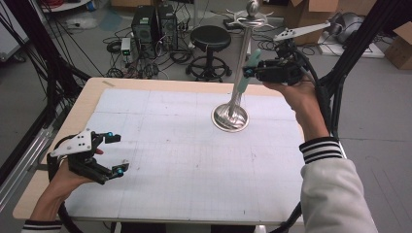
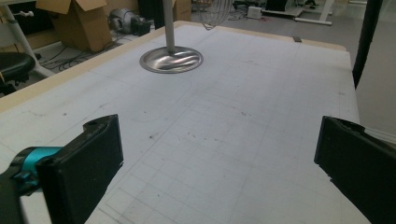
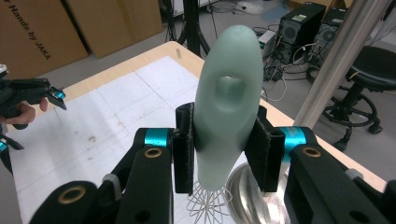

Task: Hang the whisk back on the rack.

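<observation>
Here, the tabletop (image 1: 160, 145) is covered by a pale gridded sheet. A metal stand (image 1: 230, 116), with a round base and a tall pole, is placed near the far right corner. A whisk (image 3: 226, 102) with a pale green handle is held clamped in the right claw (image 3: 226, 149), raised beside the stand's pole above the far right edge; its wire loops are seen below the jaws. The left claw (image 1: 114, 153) is kept wide open and empty by the near left corner.
</observation>
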Demonstrator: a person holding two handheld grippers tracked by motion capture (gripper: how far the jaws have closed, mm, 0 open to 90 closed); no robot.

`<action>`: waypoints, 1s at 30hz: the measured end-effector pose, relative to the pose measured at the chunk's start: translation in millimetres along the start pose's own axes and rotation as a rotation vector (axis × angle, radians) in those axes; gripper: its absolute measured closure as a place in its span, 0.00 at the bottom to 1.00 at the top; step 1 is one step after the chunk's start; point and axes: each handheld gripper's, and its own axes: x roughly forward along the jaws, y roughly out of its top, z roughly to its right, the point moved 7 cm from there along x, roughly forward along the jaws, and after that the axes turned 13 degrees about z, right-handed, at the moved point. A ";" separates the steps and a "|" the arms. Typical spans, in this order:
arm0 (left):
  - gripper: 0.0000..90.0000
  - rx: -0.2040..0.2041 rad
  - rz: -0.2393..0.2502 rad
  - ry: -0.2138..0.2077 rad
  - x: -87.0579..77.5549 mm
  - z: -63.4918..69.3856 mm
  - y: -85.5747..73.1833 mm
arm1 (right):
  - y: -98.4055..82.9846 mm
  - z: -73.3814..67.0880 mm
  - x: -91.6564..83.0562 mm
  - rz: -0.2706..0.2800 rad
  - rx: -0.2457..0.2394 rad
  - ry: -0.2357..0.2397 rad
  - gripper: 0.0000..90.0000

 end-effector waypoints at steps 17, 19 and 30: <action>0.02 -0.004 -0.008 0.012 -3.9 -4.1 -2.3 | 20.9 13.1 3.1 -0.058 -0.032 -0.004 0.73; 0.02 0.002 -0.012 0.011 -3.8 -4.3 -2.7 | 22.4 15.0 5.0 -0.061 -0.033 -0.007 0.73; 0.02 -0.003 -0.011 0.022 -5.5 -7.1 -3.8 | 33.5 24.3 11.0 -0.072 -0.029 -0.034 0.73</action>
